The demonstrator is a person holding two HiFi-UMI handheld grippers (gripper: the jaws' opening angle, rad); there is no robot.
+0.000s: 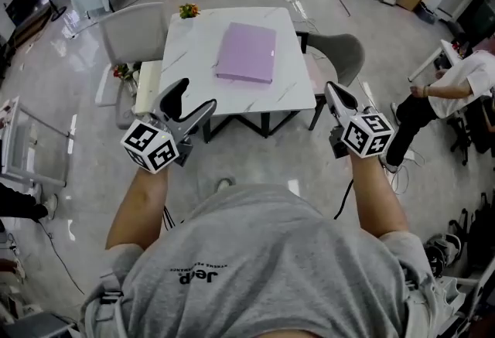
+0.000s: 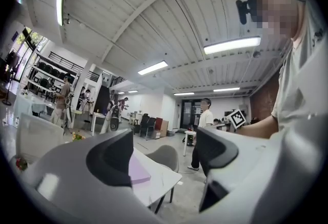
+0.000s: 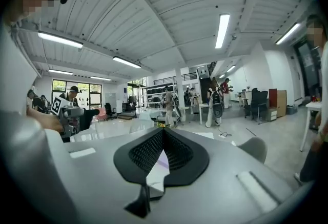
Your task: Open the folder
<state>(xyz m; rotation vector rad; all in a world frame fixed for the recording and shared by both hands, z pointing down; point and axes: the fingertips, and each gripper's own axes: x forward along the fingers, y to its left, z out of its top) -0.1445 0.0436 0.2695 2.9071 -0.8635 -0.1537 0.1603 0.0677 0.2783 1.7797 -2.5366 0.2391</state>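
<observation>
A closed purple folder (image 1: pixel 246 52) lies flat on the white marble table (image 1: pixel 193 50), a little right of its middle. Both grippers are held in the air short of the table's near edge, well apart from the folder. My left gripper (image 1: pixel 195 95) is open, jaws spread wide with nothing between them. In the left gripper view (image 2: pixel 164 141) a corner of the folder (image 2: pixel 137 170) shows past the left jaw. My right gripper (image 1: pixel 334 93) is shut and empty. In the right gripper view (image 3: pixel 163 133) its pads meet at the tip, with a sliver of folder (image 3: pixel 163 162) showing below.
A grey chair (image 1: pixel 131 31) stands at the table's left and another (image 1: pixel 344 54) at its right. Small flowers (image 1: pixel 188 11) sit at the table's far left corner. A cream stool (image 1: pixel 147 85) with flowers (image 1: pixel 124 73) is beside the left edge. A person (image 1: pixel 456 89) crouches at right.
</observation>
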